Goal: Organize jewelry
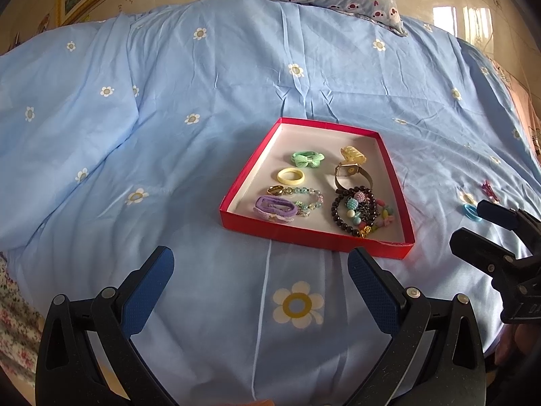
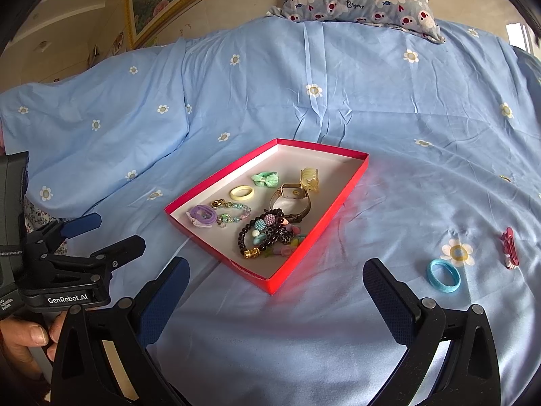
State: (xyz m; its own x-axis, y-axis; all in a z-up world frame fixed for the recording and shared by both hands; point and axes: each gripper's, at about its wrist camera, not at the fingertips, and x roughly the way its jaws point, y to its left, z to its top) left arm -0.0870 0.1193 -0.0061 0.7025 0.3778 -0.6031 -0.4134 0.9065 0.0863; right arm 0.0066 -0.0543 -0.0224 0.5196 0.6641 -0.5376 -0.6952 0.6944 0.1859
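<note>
Your red tray sits mid-frame on the blue bedsheet, holding a green bow, yellow ring, watch, dark bead bracelet and purple hair tie. A blue hair tie and red clip lie outside, lower right. The tangled beads are hard to separate. Your left gripper reads "GenRobot.AI"; both it and your right gripper gape wide, empty.

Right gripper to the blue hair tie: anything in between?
Nothing. In the right wrist view only bare floral bedsheet lies between the open right gripper and the blue hair tie. The red tray sits off to its left.
</note>
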